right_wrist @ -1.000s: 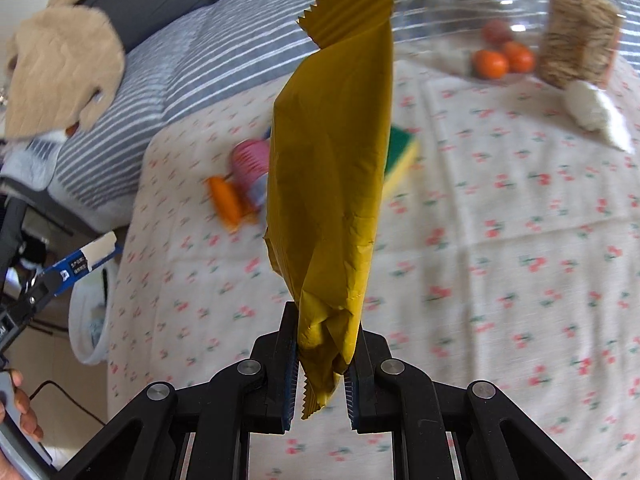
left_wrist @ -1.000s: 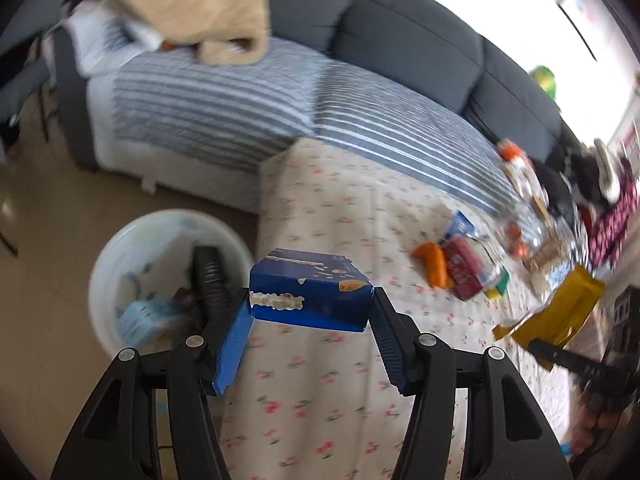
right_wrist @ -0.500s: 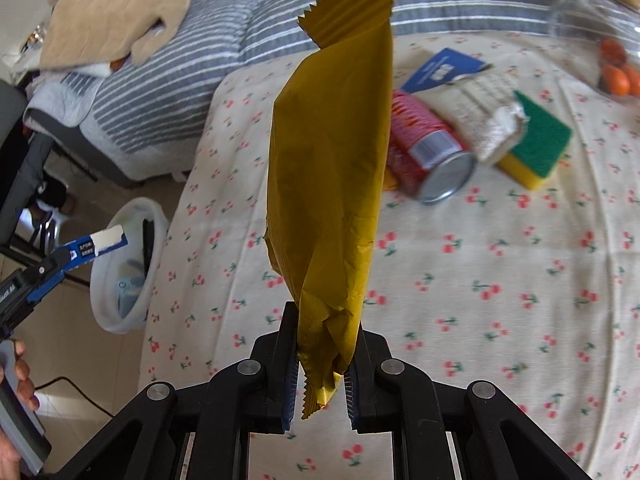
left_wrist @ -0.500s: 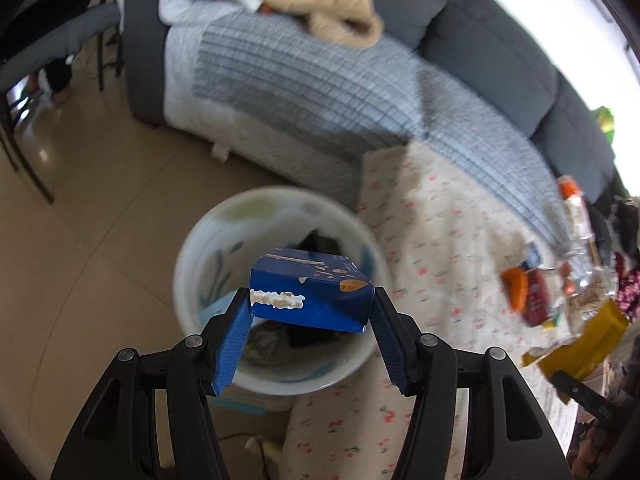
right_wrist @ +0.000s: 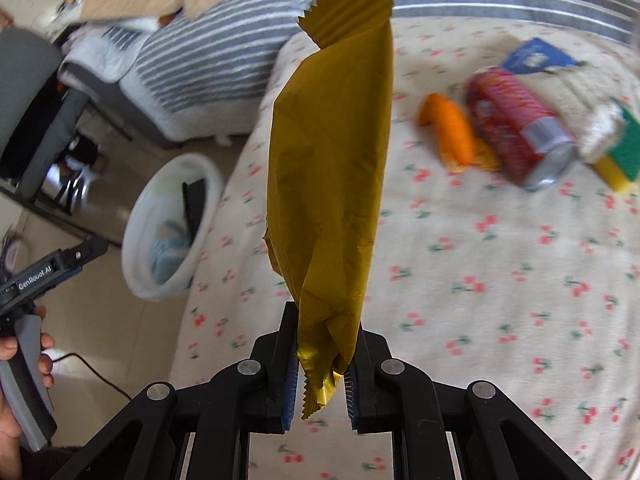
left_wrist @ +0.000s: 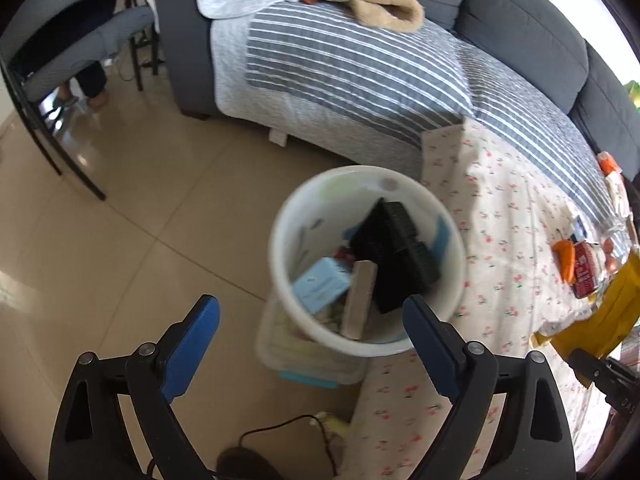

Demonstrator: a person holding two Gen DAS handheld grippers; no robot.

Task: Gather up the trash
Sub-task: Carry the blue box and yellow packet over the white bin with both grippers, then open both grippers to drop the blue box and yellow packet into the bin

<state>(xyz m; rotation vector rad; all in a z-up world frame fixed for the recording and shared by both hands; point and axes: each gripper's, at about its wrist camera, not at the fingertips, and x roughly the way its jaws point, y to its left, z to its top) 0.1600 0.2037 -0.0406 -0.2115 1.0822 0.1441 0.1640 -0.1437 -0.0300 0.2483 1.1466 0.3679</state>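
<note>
Yellow wrapper [right_wrist: 332, 184] pinched in right claw [right_wrist: 320, 384]

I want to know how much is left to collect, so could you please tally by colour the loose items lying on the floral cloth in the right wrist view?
Orange: 1, the orange piece
Red: 1, the red can
Blue: 1, the blue packet
Whitish: 1, the crumpled wad, too blurred to name
Green and yellow: 1, the sponge
Total: 5

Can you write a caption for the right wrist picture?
Right gripper pinches a yellow wrapper above the cherry tablecloth.
</note>
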